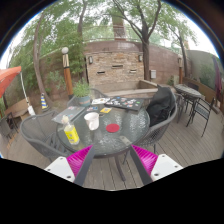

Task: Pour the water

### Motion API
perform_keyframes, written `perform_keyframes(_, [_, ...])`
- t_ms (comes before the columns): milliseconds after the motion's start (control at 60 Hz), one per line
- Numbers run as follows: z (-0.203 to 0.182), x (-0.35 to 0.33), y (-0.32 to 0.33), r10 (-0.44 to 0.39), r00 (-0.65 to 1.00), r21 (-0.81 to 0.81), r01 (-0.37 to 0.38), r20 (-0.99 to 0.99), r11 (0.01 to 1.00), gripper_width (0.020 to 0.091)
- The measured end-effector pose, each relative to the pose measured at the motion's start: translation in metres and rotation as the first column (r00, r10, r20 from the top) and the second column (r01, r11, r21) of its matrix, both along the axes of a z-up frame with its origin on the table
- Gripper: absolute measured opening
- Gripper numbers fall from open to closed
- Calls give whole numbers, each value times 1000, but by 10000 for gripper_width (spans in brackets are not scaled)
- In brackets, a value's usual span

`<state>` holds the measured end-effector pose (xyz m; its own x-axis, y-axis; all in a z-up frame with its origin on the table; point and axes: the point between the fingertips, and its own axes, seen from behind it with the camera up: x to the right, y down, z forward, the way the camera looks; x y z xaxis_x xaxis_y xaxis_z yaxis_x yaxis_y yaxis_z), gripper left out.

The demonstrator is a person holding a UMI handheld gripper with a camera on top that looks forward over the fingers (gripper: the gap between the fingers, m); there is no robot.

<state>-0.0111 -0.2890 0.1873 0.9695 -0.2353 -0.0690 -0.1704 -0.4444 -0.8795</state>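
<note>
Hovering well short of the round glass patio tabletop [85,148] with gripper [108,163] released and empty, evidently lining up an approach toward the yellow plastic bottle [71,132] standing beside the white paper cup [92,120].

Round glass patio table [75,150] on wooden deck [190,140], brick fireplace [117,68] and trees [140,15] beyond.
</note>
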Motion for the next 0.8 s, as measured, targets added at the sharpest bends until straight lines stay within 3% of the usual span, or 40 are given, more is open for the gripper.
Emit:
perform_keyframes(83, [-4, 6, -7, -56, 998, -18, 56, 20, 998, 828])
perform_keyframes(233, [0, 11, -6, -87, 996, -20, 87, 30, 996, 826])
perform_keyframes(417, [-23, -28, 2, -57, 997, -2, 57, -51, 998, 828])
perform_keyframes(650, [-89, -105, 113, 47, 999, 135, -50, 27, 990, 839])
perform_keyframes(800, [-138, -128, 209, 44, 997, 202, -55, 60, 978, 830])
